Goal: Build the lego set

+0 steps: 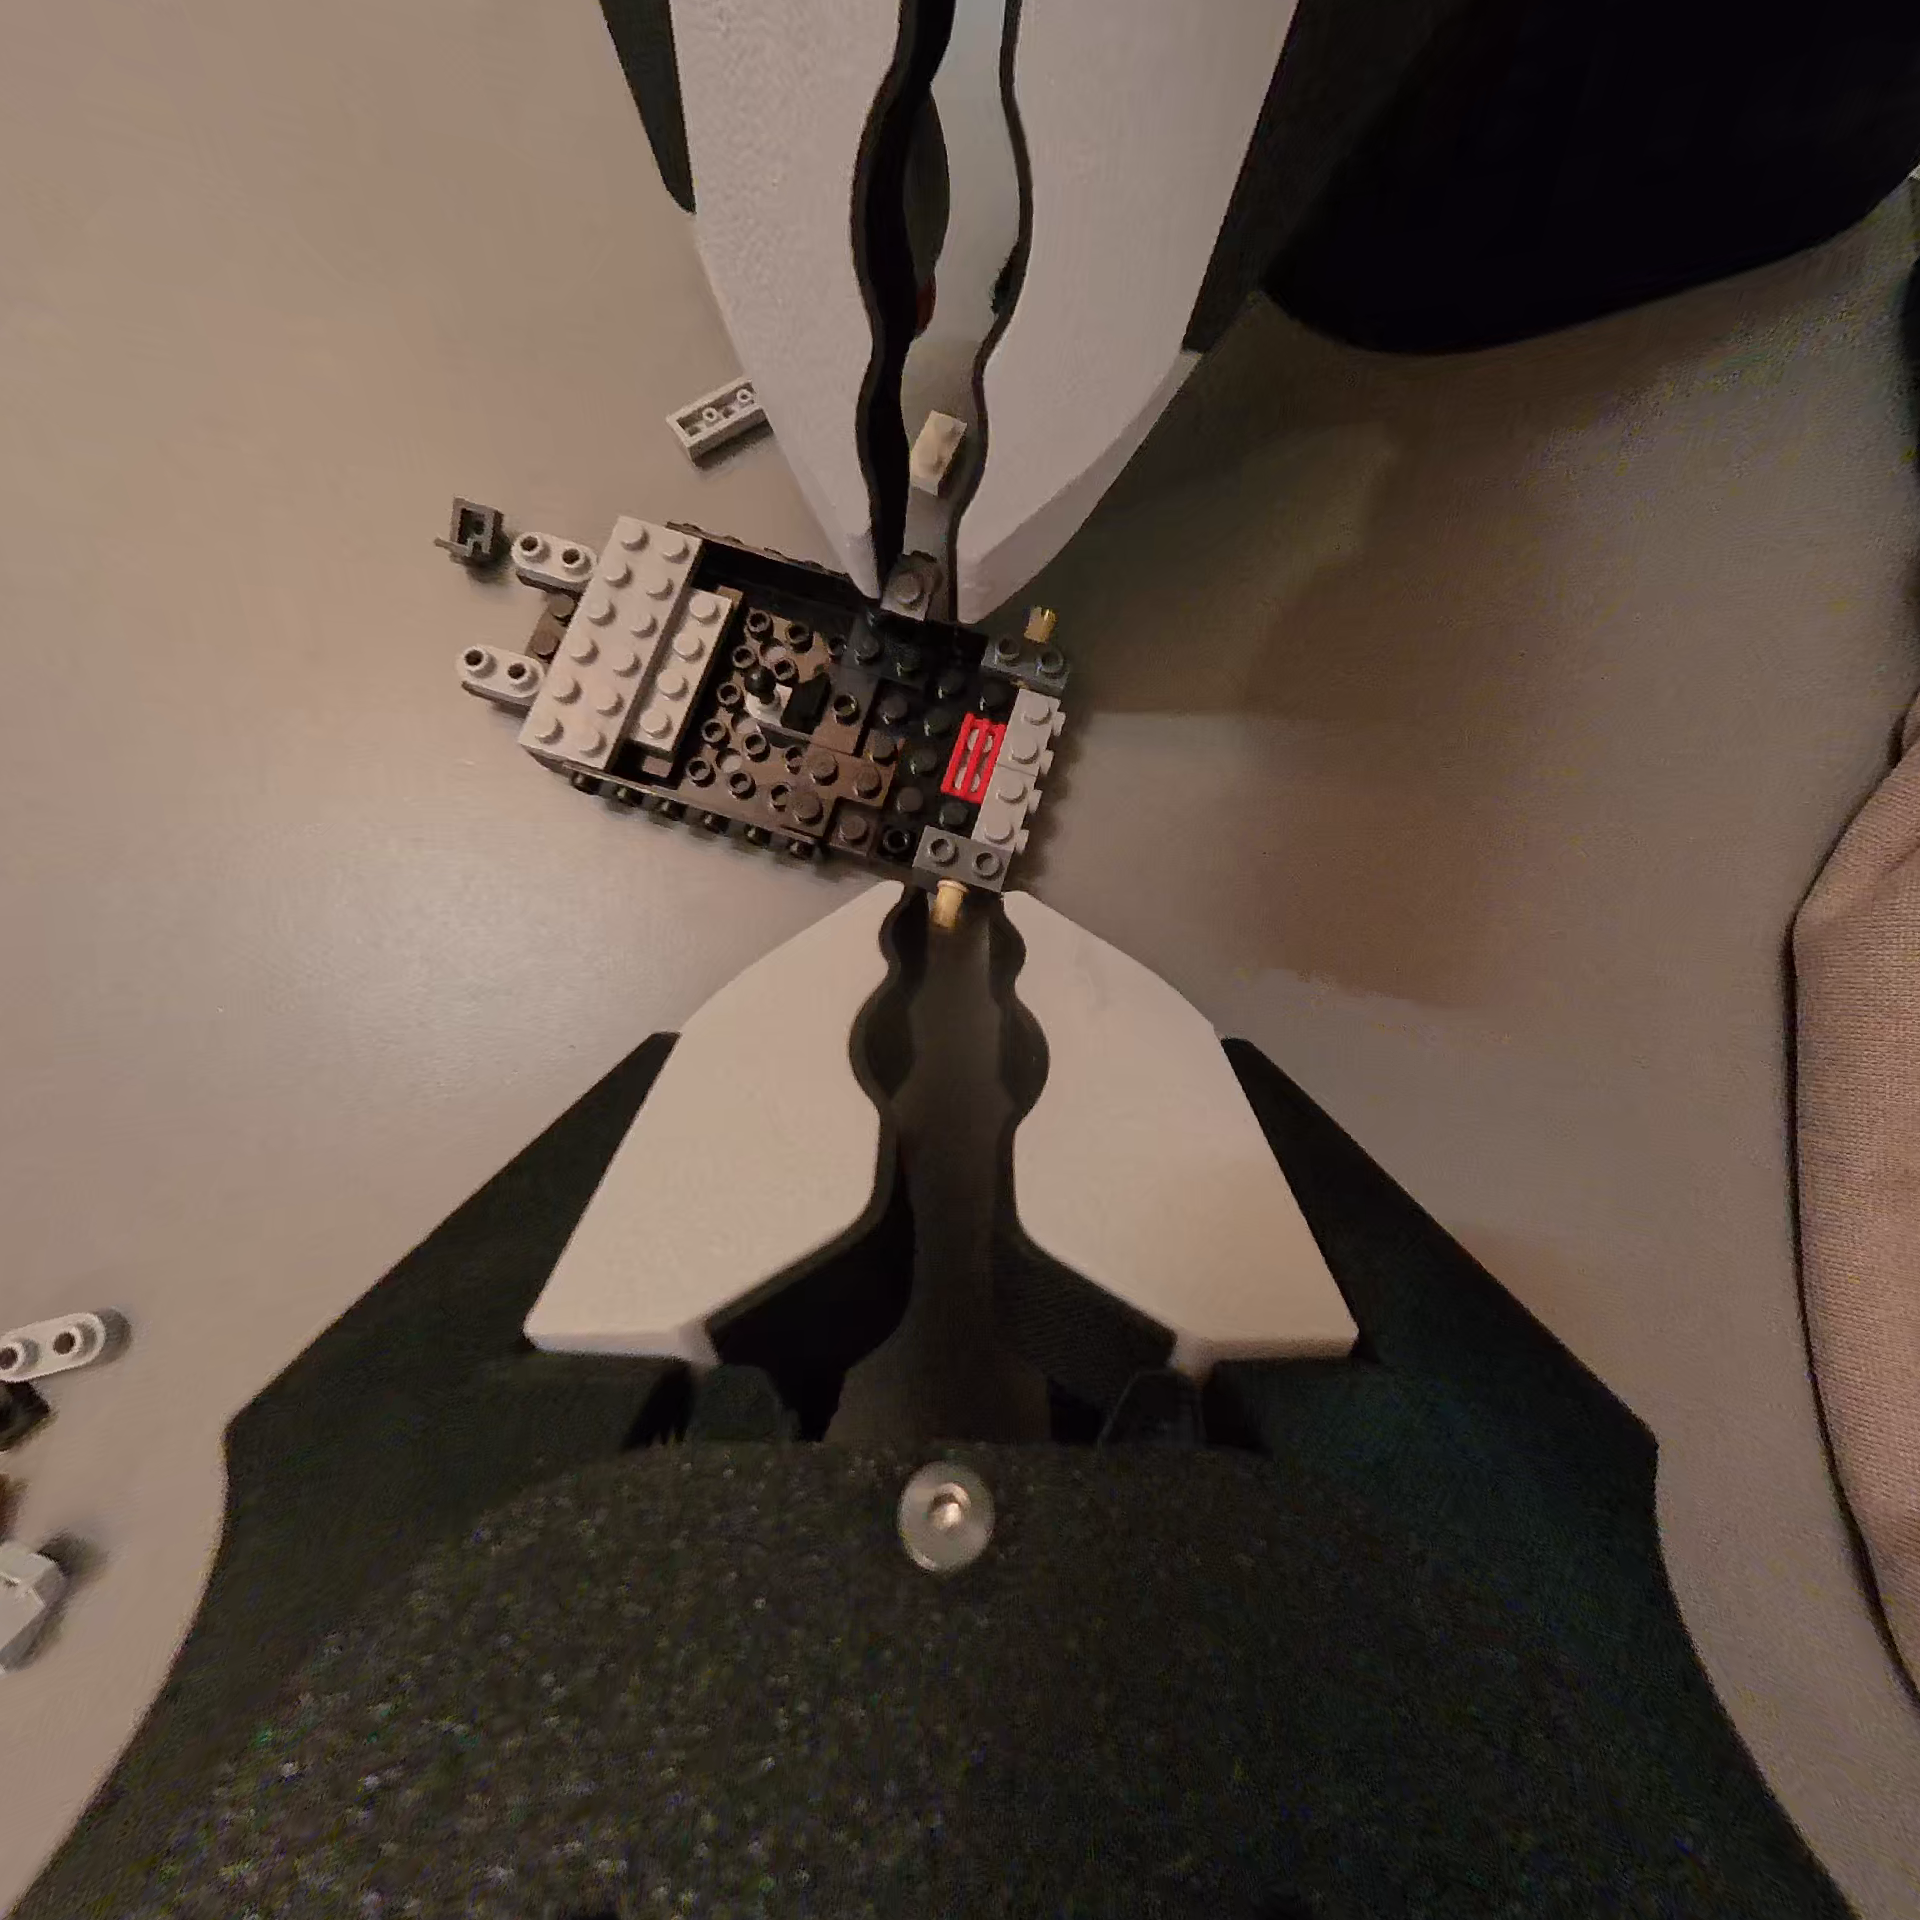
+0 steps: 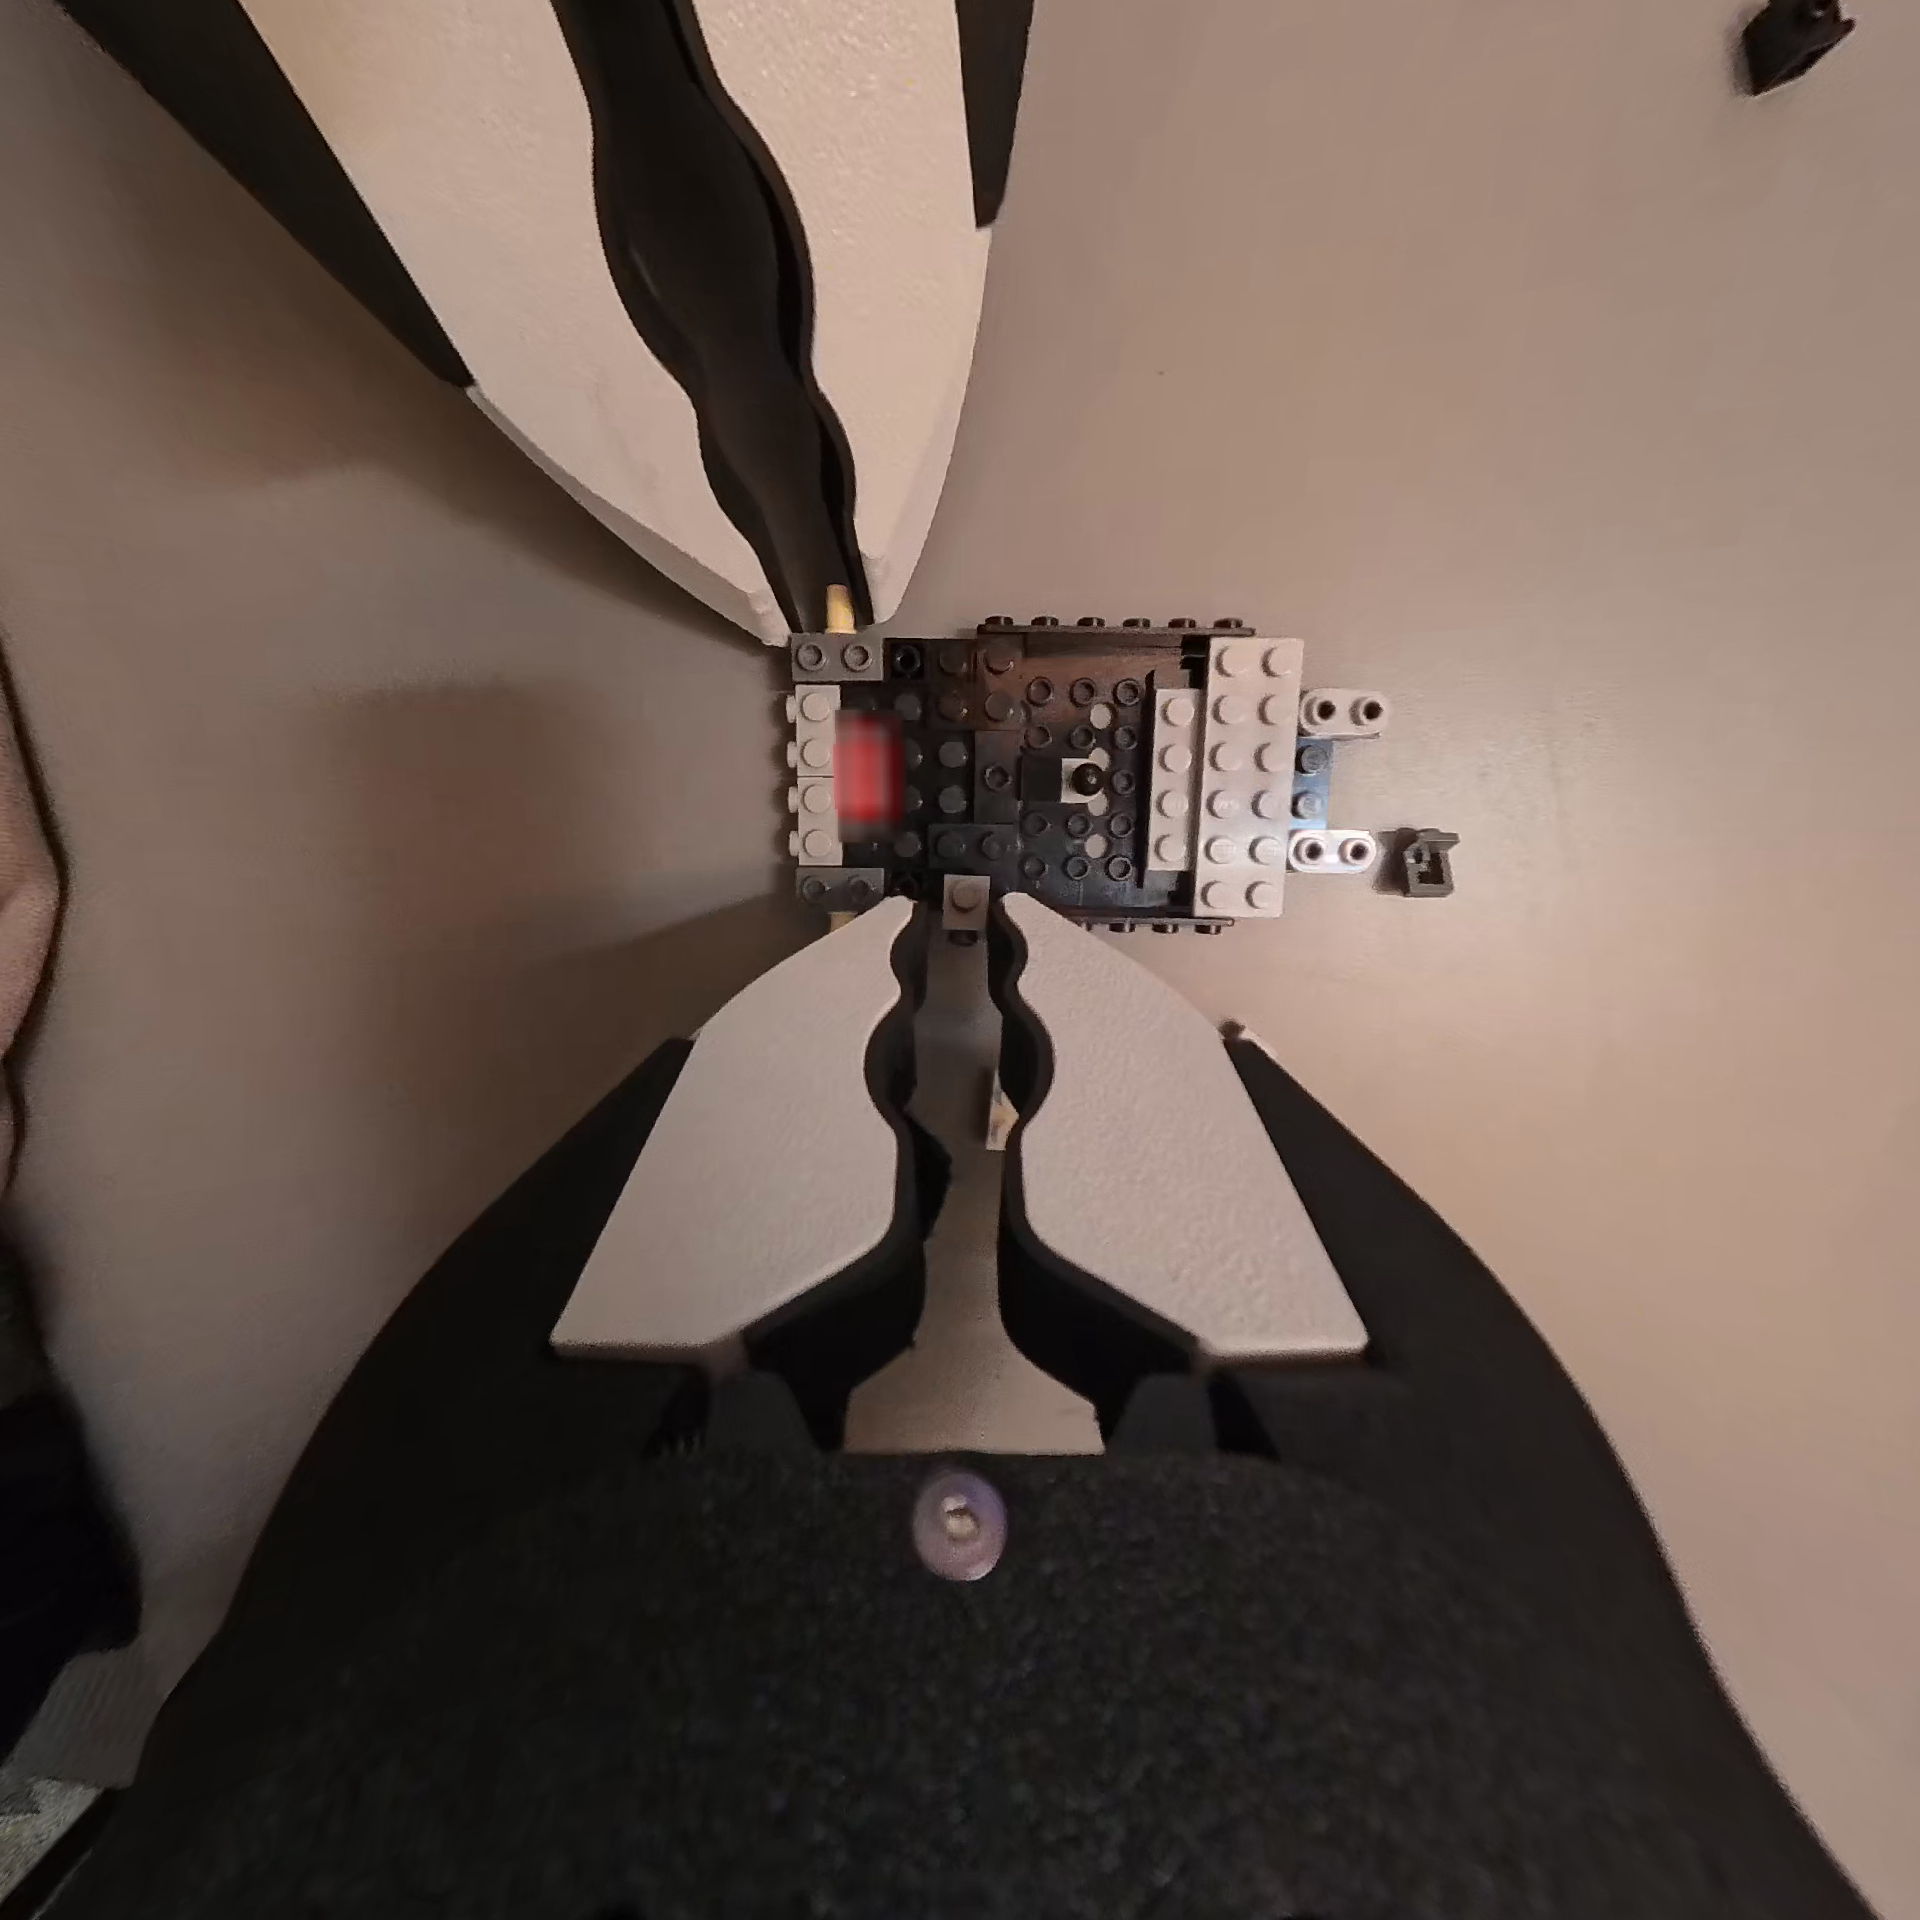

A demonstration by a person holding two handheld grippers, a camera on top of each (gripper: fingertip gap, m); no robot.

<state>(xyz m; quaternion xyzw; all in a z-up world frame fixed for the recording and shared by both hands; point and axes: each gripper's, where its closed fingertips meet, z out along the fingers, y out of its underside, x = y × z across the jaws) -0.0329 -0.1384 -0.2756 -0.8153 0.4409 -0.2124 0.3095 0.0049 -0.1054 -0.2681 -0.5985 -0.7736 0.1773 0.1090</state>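
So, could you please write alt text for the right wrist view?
A half-built black and grey lego model sits on a pale table, with two grippers meeting it from opposite sides. The right gripper below pinches a small grey brick at its edge; the left gripper above closes on a tan peg.

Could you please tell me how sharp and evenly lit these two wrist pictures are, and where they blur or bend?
Left wrist view: the lego model is sharp; loose bricks at the left edge smear, and the table curves from the wide lens. Right wrist view: the model's red piece is hidden by a mosaic patch; a warm bright band crosses the table, dimmer above.
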